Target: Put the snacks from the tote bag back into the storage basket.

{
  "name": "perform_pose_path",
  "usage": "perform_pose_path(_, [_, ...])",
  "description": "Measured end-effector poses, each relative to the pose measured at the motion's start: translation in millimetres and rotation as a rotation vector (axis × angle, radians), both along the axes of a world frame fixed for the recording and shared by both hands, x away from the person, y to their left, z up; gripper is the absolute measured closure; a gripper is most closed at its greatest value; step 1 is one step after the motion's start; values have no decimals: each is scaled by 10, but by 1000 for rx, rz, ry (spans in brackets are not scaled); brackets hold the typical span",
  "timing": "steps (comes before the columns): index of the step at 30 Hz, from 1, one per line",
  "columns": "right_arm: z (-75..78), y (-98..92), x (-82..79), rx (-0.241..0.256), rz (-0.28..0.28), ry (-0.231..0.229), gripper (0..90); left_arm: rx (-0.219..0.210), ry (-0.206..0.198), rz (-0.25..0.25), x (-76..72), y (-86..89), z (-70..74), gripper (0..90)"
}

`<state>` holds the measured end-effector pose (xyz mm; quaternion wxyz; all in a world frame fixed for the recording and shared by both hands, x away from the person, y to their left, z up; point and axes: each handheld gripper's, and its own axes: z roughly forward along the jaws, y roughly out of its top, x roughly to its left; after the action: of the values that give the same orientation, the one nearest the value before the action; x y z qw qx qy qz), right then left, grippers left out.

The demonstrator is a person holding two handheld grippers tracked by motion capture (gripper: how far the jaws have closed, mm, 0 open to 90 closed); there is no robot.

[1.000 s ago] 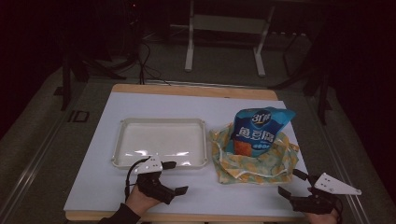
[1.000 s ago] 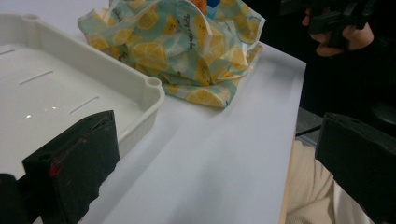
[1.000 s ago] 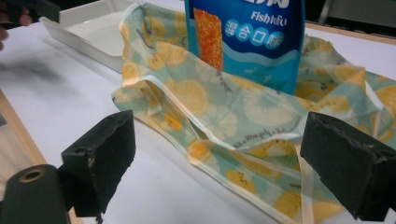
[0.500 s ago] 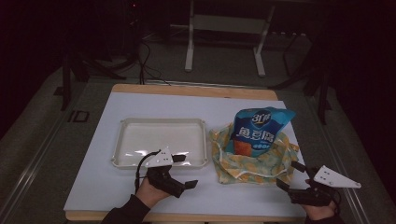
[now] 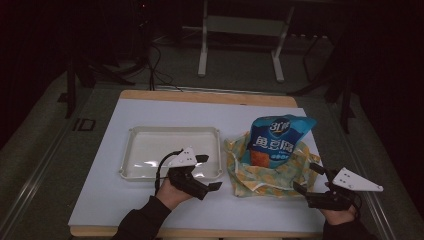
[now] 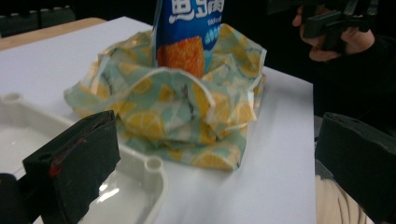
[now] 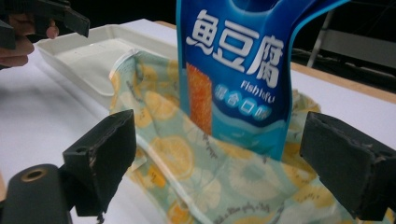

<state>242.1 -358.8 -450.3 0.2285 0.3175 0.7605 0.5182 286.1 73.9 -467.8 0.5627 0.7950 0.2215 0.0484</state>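
Standing upright — blue snack bag (image 5: 276, 140) nested in lemon-print cloth (image 5: 260, 172).

We count one white tray (image 5: 131, 150) on the surface (image 5: 150, 112), one blue snack bag (image 5: 276, 138), and one lemon-print cloth bag (image 5: 260, 175) holding it. Two tools are in view: the left tool (image 5: 209, 172) and the right tool (image 5: 306, 178), each held in one hand.
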Motion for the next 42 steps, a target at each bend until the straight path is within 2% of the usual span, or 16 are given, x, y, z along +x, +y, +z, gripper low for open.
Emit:
perform_pose_path(8, [38, -6, 117, 15, -15, -8, 106, -16, 6, -10, 165, -131, 39, 3])
perform_pose_path(14, [83, -28, 208, 11, -32, -18, 106, -16, -3, 0, 293, -243, 66, 3])
perform_pose_path(18, [106, -37, 257, 11, -42, -17, 106, -30, 10, -9, 383, -313, 78, 3])
perform_pose_path(27, [142, -42, 382, 16, -51, -26, 125, -19, -13, -15, 548, -509, 152, 3])
perform_pose_path(31, [146, -12, 449, 26, -58, -19, 138, -31, -16, -20, 632, -606, 185, 10])
perform_pose_path(40, [140, 99, 599, 11, -60, -8, 148, -28, -6, -22, 799, -780, 189, 22])
perform_pose_path(42, [135, 113, 640, 20, -56, 3, 148, -32, -18, -12, 821, -808, 194, 35])
